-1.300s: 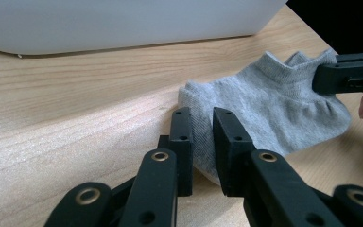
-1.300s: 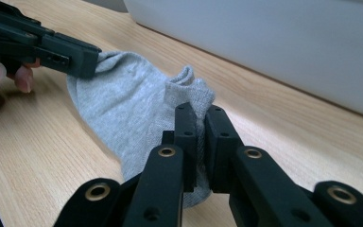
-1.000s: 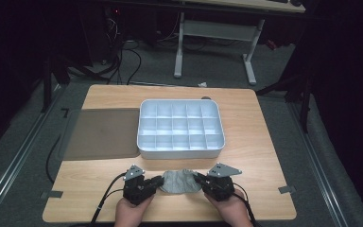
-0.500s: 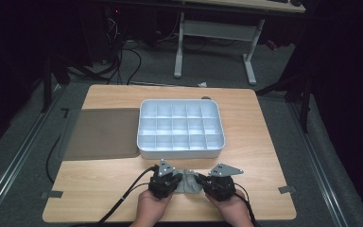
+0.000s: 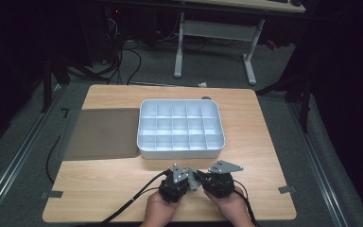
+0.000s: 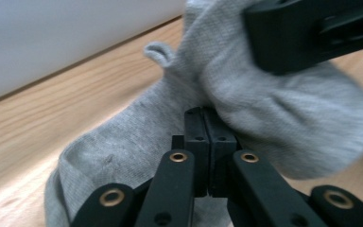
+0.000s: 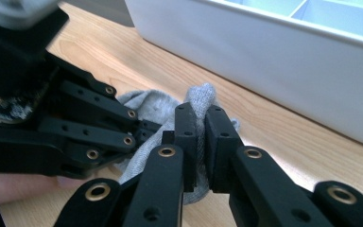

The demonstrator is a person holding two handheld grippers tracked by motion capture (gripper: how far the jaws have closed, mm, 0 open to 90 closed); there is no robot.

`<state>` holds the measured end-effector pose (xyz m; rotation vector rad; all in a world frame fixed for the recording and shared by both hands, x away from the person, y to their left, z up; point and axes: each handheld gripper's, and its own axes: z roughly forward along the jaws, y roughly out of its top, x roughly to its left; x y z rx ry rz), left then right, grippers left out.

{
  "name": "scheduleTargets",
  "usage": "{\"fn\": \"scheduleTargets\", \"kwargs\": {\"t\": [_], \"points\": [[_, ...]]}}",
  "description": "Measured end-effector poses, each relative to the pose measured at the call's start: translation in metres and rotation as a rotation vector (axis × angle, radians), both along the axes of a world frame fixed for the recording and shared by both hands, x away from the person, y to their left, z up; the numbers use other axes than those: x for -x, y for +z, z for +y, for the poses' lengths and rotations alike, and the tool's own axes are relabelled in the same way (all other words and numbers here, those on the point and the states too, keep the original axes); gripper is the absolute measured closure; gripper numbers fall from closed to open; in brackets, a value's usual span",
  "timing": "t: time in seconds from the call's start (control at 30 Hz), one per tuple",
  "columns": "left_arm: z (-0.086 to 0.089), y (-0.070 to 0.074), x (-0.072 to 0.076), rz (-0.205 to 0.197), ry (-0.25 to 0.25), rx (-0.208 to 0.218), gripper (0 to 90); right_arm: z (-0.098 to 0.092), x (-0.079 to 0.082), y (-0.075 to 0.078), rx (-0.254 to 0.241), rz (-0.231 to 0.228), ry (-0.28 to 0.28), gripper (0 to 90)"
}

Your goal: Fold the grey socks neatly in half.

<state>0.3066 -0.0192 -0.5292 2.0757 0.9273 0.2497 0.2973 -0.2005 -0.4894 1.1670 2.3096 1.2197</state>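
Note:
A grey sock lies bunched on the wooden table near its front edge, between my two grippers. My left gripper is shut on a fold of the sock. My right gripper pinches another fold, the cloth squeezed between its jaws. In the high view the left gripper and right gripper sit almost touching, with a bit of the sock showing between them. The right gripper's jaw crosses the top right of the left gripper view.
A white compartment tray stands just beyond the grippers at mid table; its wall is close behind the sock. A dark mat lies to the tray's left. Cables trail from both grippers over the front edge.
My left gripper has moved right toward the right one, bunching the sock, which lay spread between them a second ago. The right gripper has stayed in place.

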Motion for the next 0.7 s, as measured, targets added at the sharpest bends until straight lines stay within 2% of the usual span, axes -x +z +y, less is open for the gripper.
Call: {"fn": "scheduleTargets", "kwargs": {"t": [0.03,0.07,0.17,0.3,0.37,0.47,0.5,0.6,0.7], "points": [[0.003,0.0,-0.002,0.017,0.004,0.019,87.4,0.0,0.0,0.0,0.0,0.0,0.0,85.7],[0.012,0.003,-0.005,0.043,0.02,0.064,85.1,-0.002,0.0,-0.002,0.0,0.005,0.001,85.8],[0.022,0.009,-0.005,0.031,0.029,0.086,80.8,-0.005,0.001,-0.004,-0.004,0.013,-0.005,85.8],[0.048,0.019,-0.004,-0.001,0.06,0.132,75.4,-0.01,0.002,-0.006,-0.003,0.018,-0.01,85.8],[0.065,0.019,-0.004,0.008,0.089,0.158,69.1,-0.011,0.002,-0.006,0.0,0.016,-0.013,85.7],[0.075,0.017,-0.002,0.018,0.102,0.178,62.9,-0.011,0.002,-0.005,0.004,0.016,-0.013,85.8],[0.08,0.013,0.0,0.033,0.094,0.183,57.2,-0.009,0.001,-0.005,0.009,0.017,-0.01,85.7],[0.083,0.007,-0.001,0.056,0.101,0.181,53.1,-0.008,0.001,-0.003,0.015,0.015,-0.008,85.8],[0.087,0.0,-0.007,0.132,0.096,0.218,51.0,-0.006,0.001,0.0,0.031,0.012,-0.01,85.7]]}}
